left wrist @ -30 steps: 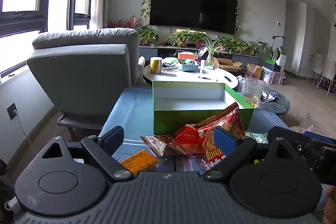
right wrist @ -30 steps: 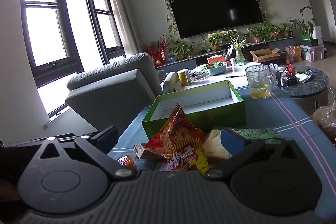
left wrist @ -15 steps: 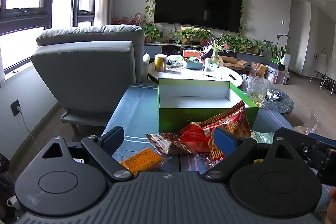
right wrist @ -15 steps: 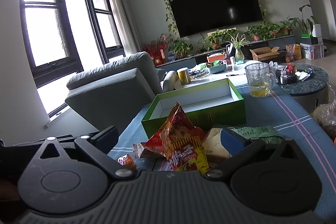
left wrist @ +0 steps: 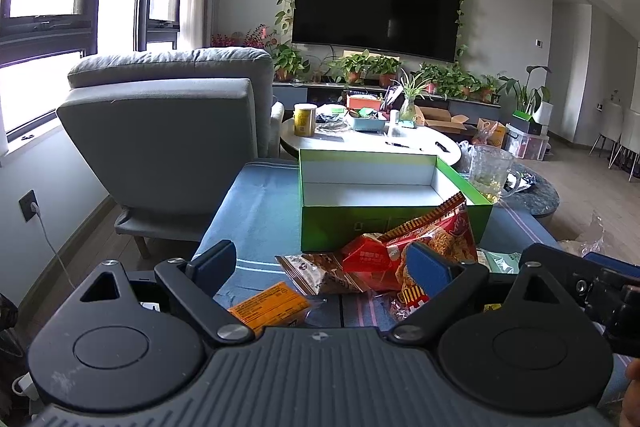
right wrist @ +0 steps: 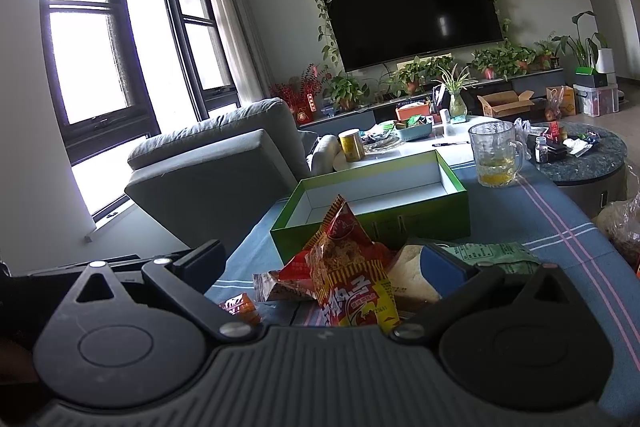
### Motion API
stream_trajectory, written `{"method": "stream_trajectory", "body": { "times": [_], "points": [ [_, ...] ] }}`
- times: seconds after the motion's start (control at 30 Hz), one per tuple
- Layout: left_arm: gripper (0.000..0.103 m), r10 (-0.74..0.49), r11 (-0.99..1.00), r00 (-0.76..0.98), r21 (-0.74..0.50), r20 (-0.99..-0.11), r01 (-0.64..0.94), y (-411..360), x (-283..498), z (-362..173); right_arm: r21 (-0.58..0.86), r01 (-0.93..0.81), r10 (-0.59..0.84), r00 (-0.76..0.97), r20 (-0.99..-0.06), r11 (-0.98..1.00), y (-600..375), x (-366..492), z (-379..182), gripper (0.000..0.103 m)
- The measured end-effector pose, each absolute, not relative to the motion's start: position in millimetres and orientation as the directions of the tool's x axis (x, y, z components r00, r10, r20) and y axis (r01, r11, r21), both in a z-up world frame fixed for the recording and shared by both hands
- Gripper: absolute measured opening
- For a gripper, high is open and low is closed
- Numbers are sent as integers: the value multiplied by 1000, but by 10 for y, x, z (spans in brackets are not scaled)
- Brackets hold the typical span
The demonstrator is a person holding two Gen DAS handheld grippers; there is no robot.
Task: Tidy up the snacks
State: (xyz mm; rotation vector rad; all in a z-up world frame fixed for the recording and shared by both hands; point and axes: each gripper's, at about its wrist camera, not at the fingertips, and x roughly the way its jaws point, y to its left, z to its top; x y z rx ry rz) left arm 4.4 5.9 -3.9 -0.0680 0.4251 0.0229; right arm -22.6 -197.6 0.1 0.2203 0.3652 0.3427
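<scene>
On the blue striped table (left wrist: 264, 211), living room with TV (left wrist: 376, 15) and grey armchair (left wrist: 168, 131) beyond, your snack packets (left wrist: 400, 259) heap just before the empty green box (left wrist: 384, 223). Both your grippers, left (left wrist: 320, 263) and right (right wrist: 324, 263), hold jaws spread, grasping nothing. Only the right view shows the green packet (right wrist: 488, 255).

surface: blue striped cloth (left wrist: 260, 211) | on it: green box (left wrist: 384, 223), snack packets (left wrist: 360, 267), glass mug (right wrist: 494, 153)

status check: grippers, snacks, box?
Left gripper open, empty. Right gripper open, empty. Snack packets piled on the blue cloth, in front of the green box; box empty. Nothing blocking.
</scene>
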Motion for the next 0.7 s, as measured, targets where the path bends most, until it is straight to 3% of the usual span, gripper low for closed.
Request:
{"method": "stream_trajectory", "body": {
  "times": [0.7],
  "points": [
    [91,5,997,908,-62,-419,-35,52,43,-60,280,-291,372,875,-308,915,-1989,-209,-10,85]
  ]
}}
